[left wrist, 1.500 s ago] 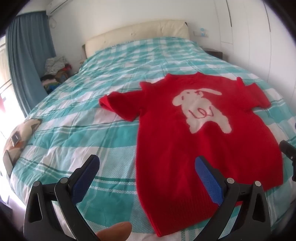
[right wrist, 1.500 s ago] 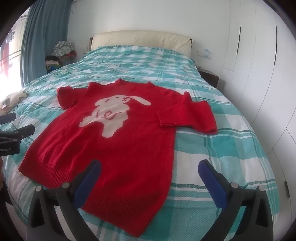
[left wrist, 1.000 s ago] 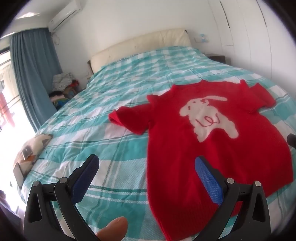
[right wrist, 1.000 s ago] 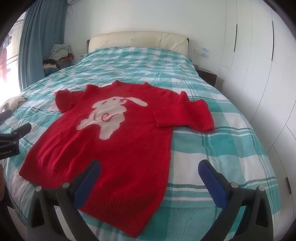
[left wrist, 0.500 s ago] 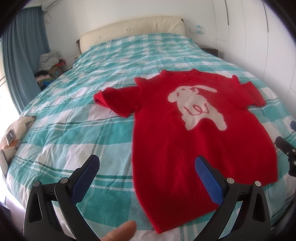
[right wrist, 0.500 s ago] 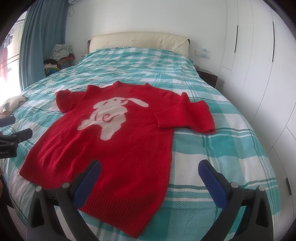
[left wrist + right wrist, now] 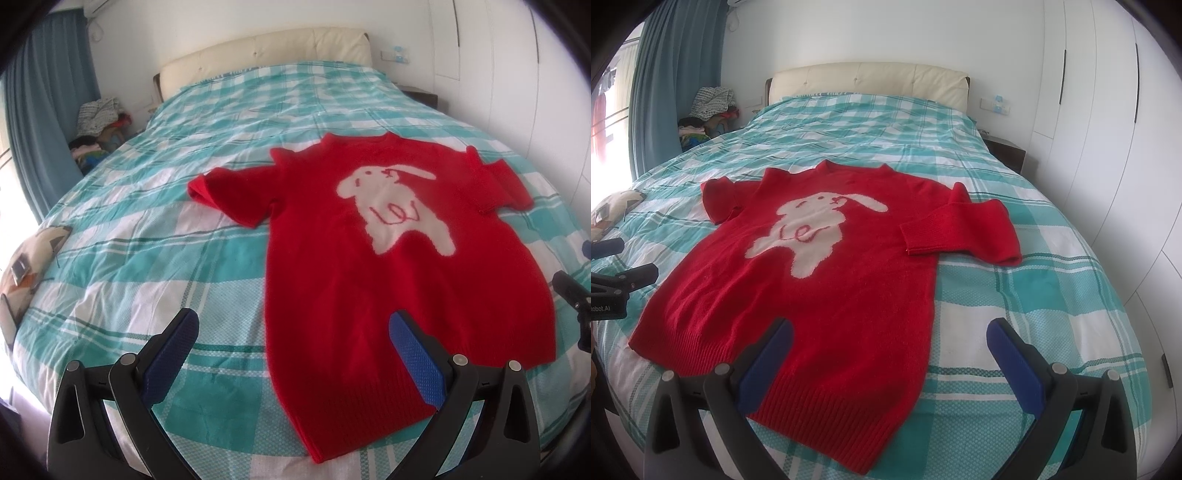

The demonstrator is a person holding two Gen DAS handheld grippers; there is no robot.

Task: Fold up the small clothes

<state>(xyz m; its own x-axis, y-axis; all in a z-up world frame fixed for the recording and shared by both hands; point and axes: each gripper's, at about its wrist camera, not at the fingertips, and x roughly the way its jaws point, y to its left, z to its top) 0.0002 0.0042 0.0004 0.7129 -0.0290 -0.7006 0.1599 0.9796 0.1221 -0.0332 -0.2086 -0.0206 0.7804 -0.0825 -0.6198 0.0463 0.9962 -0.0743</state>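
Two matching tools here. The left gripper (image 7: pixel 291 341) has black plastic arms forking into a V, each finger (image 7: pixel 415 356) faced with a blue, dimpled pad, and round silver screws sit at the pivots behind the pads. The right gripper (image 7: pixel 890 352) is built the same: black frame, blue textured fingers (image 7: pixel 1015 360), silver screws. From the right camera, the other tool's black body carries white lettering reading "Robot.AI".

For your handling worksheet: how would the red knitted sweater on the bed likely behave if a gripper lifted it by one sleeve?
The red sweater lies flat, following the bedspread, so it is probably floppy and would drape. Its knit looks thick and ribbed at the hem, so probably grippy, not slippery. The folded-in sleeve would likely unfold when lifted.
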